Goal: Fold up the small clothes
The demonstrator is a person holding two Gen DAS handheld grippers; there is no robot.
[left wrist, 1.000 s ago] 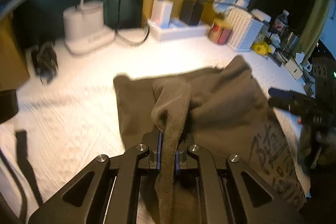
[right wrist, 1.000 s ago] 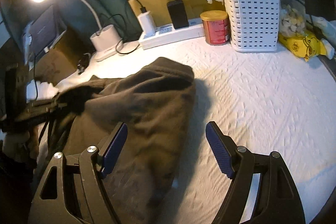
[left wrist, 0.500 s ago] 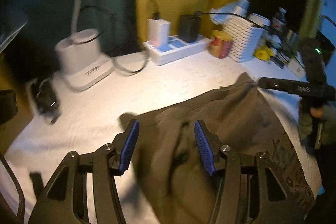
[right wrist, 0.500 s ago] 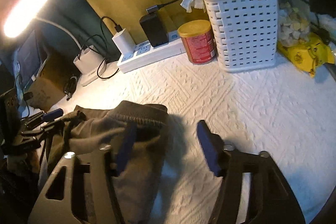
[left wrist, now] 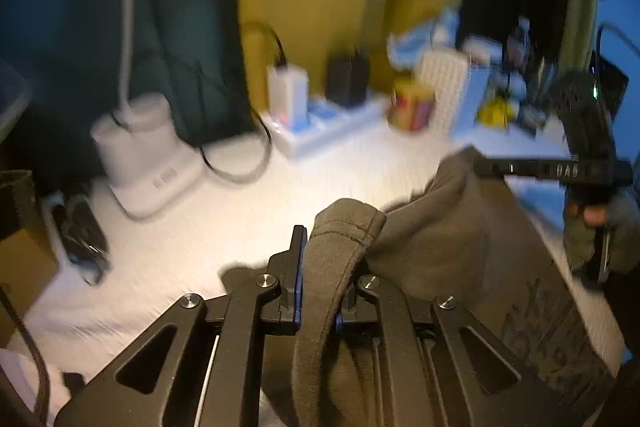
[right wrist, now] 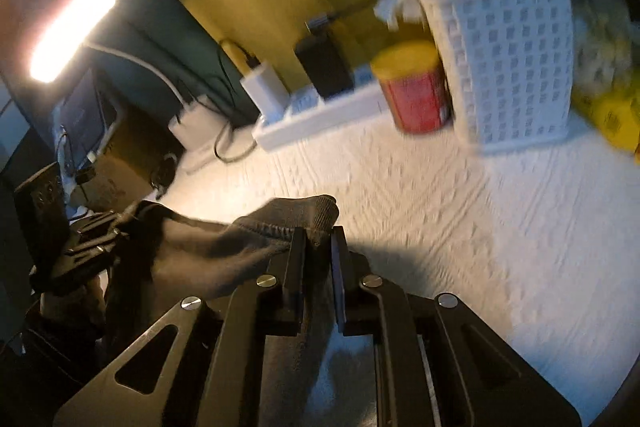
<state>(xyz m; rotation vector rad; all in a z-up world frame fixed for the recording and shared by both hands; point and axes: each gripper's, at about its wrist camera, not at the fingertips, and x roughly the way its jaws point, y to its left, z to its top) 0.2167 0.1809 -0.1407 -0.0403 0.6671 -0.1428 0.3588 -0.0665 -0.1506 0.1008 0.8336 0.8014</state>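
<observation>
Your left gripper (left wrist: 318, 281) is closing, and a stitched hem of the dark olive-brown garment (left wrist: 460, 259) is already pinched between its blue pads, the fold bulging up above the fingertips. Your right gripper (right wrist: 318, 251) is closing too, with the ribbed edge of the same garment (right wrist: 224, 247) caught between its fingers. The cloth stretches between your two grips, its near part lifted, the rest lying on the white textured table cover (right wrist: 460, 219) toward the front edge. In the left wrist view a dark printed pattern shows on the fabric at the lower right, and your right hand (left wrist: 600, 235), in a fingerless glove, holds the other tool's handle beside the cloth.

Along the back edge by the yellow wall stand a white power strip (right wrist: 320, 115) with a white charger (right wrist: 266, 91) and a black adapter (right wrist: 324, 67) plugged in, a red can with a yellow lid (right wrist: 416, 87), and a white perforated basket (right wrist: 508, 67). A lit desk lamp (right wrist: 70, 31) rises from its white base (left wrist: 148, 155) at the back left corner. Both views are blurred.
</observation>
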